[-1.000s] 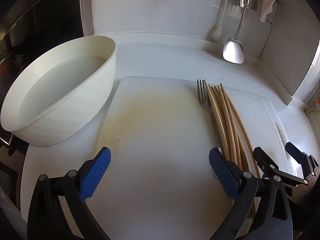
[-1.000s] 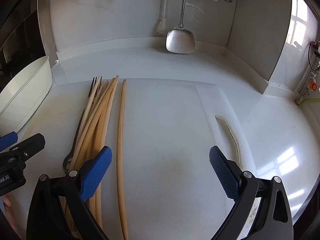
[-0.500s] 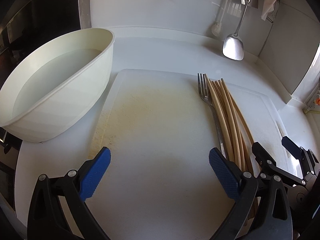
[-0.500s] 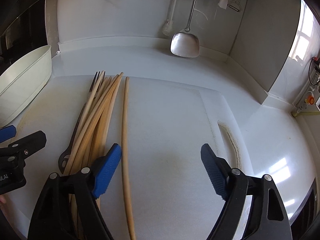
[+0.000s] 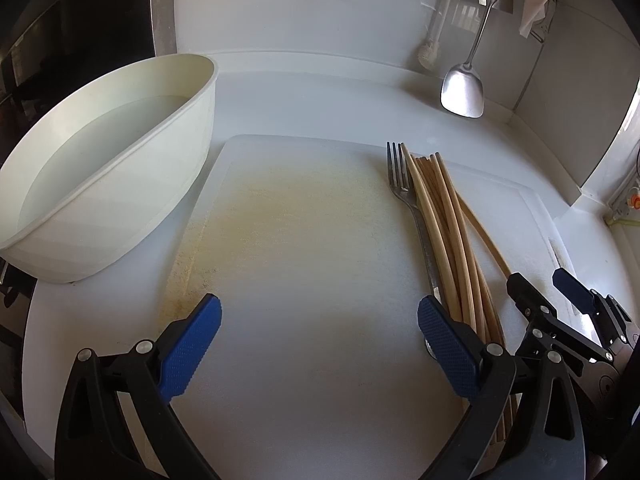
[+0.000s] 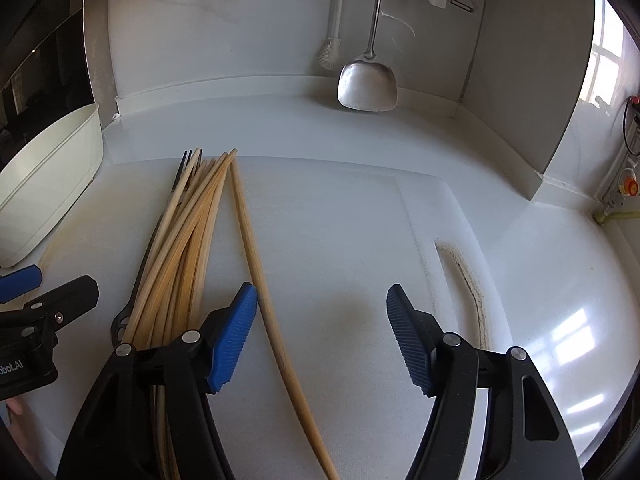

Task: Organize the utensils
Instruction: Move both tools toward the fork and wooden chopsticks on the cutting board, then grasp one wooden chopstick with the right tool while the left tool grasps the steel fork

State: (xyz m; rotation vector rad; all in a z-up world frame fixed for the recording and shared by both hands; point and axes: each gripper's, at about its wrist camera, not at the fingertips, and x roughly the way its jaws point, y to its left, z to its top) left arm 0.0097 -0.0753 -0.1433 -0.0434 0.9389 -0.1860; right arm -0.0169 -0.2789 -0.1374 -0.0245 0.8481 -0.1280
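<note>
Chopsticks (image 6: 188, 240) lay bundled beside the fork (image 5: 404, 188) on the cutting board (image 5: 300, 280), one stray chopstick (image 6: 260, 276) just apart. My right gripper (image 6: 320, 332) hovered spread over that stray; my left gripper (image 5: 320, 336) was spread too, holding nothing. Nothing sat in the tub (image 5: 120, 208); I judged the sorting barely begun.

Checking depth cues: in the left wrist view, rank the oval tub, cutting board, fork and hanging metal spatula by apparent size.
1. Cutting board
2. Oval tub, though nearness may inflate it
3. Fork, handle partly hidden
4. Metal spatula, farthest away, top cropped; its order with the fork is unsure
</note>
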